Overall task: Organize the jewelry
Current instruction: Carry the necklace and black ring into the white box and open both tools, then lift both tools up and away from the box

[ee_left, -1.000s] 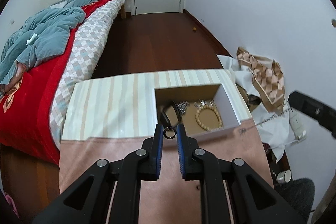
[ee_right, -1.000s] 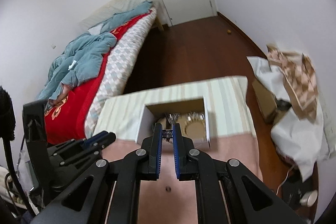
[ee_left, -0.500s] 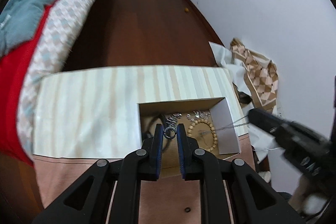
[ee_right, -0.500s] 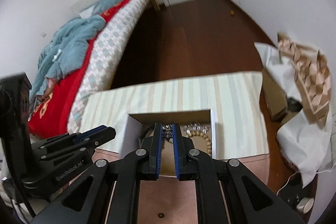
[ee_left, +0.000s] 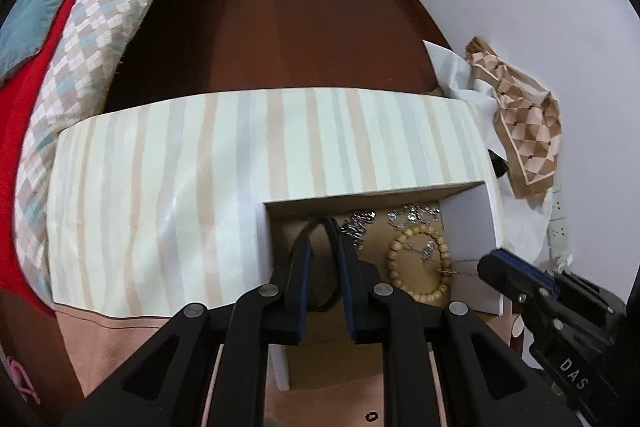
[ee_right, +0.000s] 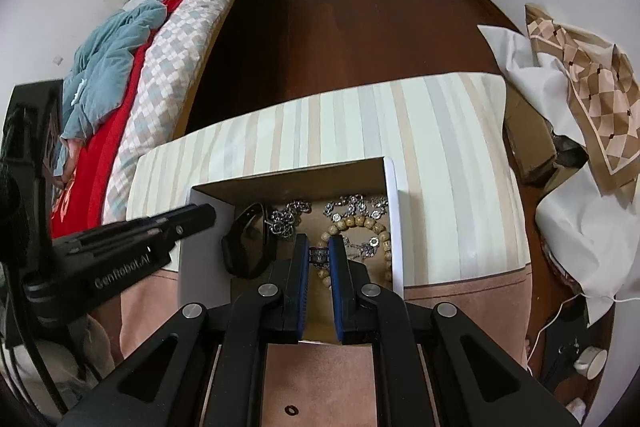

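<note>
Open box [ee_right: 394, 219] on striped tabletop [ee_right: 440, 131]: black watch strap [ee_right: 246, 247] left, silver chain pieces [ee_right: 290, 217] along back, wooden bead bracelet [ee_right: 360, 225] right. Left gripper [ee_left: 324, 247] over strap; fingers narrowly parted, nothing visible between them. Right gripper [ee_right: 319, 247] over bracelet; fingers clamp small dark silver ring [ee_right: 319, 254]. Bed [ee_right: 168, 39] far left; loose small ring [ee_right: 289, 408] on pink cloth [ee_right: 460, 291] near front.

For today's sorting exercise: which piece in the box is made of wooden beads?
The bead bracelet, a tan ring at the box's right side; the others are silver chains and a black band.
</note>
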`<state>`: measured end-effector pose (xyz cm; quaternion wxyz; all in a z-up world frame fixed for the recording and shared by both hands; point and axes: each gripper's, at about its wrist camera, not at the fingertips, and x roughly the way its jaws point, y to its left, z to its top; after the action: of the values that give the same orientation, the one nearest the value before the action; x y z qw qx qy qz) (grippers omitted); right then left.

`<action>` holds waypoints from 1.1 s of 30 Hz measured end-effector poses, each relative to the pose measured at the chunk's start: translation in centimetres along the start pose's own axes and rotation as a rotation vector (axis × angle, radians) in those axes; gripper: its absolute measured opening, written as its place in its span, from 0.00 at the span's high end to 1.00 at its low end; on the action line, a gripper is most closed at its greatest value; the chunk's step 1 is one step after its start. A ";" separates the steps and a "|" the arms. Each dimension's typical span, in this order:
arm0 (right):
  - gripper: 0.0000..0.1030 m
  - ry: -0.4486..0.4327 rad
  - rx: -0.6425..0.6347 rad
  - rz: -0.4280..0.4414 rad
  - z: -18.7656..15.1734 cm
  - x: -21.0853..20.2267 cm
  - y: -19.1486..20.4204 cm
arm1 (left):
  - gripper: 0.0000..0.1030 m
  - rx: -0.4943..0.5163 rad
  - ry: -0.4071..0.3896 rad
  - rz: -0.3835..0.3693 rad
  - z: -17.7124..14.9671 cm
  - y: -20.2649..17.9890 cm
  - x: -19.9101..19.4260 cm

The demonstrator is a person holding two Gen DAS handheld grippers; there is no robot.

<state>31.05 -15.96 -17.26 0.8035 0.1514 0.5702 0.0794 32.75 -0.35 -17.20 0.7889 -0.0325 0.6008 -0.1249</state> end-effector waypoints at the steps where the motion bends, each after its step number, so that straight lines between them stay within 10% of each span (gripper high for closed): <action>1: 0.88 0.010 0.001 -0.010 0.0 0.1 0.0 | 0.83 0.000 -0.005 0.003 0.1 0.1 -0.2; 5: 0.56 0.024 0.000 -0.050 0.2 -0.1 0.0 | 0.33 -0.010 -0.064 0.053 0.1 0.6 -2.0; 12: 0.23 0.020 -0.058 -0.168 0.0 -1.3 1.0 | 0.10 -0.015 -0.167 0.198 -1.4 2.0 -4.7; 20: 0.01 0.023 -0.135 -0.319 -1.9 -1.8 2.1 | 0.02 0.002 -0.200 0.276 -4.7 2.2 -5.8; 33: 0.01 -0.034 -0.124 -0.320 -5.5 -5.6 2.7 | 0.02 0.023 -0.262 0.300 -8.8 0.5 -9.3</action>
<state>24.15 -14.22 -13.06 0.8232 0.0104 0.5674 -0.0172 22.13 3.18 -10.96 0.8704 0.0507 0.4897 -0.0074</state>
